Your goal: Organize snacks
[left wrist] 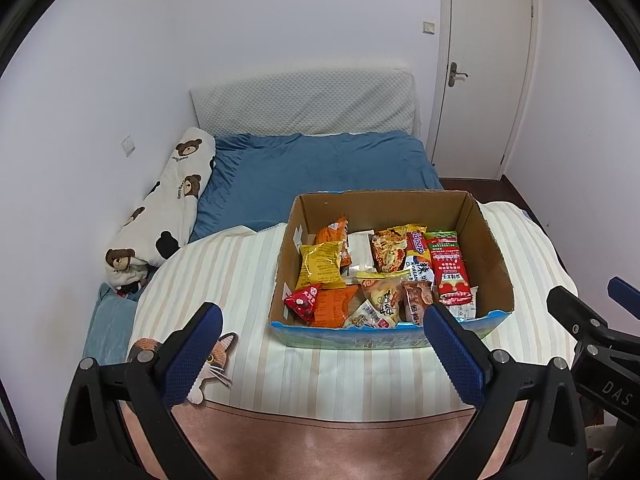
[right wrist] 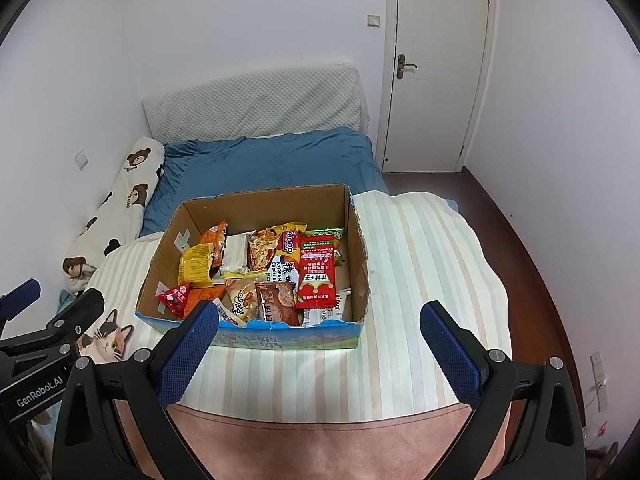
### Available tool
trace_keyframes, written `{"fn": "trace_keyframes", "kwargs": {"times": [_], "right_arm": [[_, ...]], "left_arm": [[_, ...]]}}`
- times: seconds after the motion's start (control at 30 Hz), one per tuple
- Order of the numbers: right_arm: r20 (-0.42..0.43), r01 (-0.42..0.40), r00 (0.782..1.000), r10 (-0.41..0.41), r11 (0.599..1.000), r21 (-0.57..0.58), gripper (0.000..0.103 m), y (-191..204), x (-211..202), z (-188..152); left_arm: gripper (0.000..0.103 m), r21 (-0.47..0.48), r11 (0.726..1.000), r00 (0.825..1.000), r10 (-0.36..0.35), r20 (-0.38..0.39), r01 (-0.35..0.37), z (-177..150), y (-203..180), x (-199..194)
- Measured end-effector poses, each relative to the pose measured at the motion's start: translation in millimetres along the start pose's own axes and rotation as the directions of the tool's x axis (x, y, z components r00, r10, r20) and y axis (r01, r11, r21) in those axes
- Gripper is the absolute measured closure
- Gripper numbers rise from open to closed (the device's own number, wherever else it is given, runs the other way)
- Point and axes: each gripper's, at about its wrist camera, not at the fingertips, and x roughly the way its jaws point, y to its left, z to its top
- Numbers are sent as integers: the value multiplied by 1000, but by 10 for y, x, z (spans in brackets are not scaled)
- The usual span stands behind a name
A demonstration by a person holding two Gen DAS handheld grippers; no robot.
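Note:
An open cardboard box (left wrist: 486, 236) (right wrist: 358, 236) stands on a striped cloth on the bed. It holds several snack packets: a yellow chip bag (left wrist: 322, 264) (right wrist: 196, 264), a red sausage pack (left wrist: 450, 274) (right wrist: 318, 272), an orange bag (left wrist: 334, 232), a small red triangular pack (left wrist: 303, 300) (right wrist: 174, 298) and a brown pastry pack (right wrist: 276, 300). My left gripper (left wrist: 324, 318) is open and empty, just in front of the box's near wall. My right gripper (right wrist: 320, 318) is open and empty, at the box's near right corner.
The striped cloth (left wrist: 224, 272) (right wrist: 432, 264) has a cat print (left wrist: 212, 360) (right wrist: 106, 338) at its left. Behind lie a blue sheet (left wrist: 320, 172), a bear-print pillow (left wrist: 168, 200) and a white headboard pad (left wrist: 304, 108). A closed door (right wrist: 436, 68) and dark floor (right wrist: 532, 240) are at right.

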Motion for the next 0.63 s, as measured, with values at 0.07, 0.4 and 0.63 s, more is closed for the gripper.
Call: {"fn": "trace_keyframes", "kwargs": {"times": [0.07,0.4,0.63], "right_arm": [[1,1,1000,-1,1000,-1,0,2,-1,3],[-6,-6,1000,6,1000,-7,0,13,6,-1],[-5,-9,1000,9,1000,-7,0,9,15,-7]], "left_arm": [[0,-2,1000,1000,1,3,-1,7,-4,-9],[0,-13,1000,1000,3,-9,-4,2,21,-11],[0,-14,1000,1000,9,5,-9,-4,18,-27]]}}
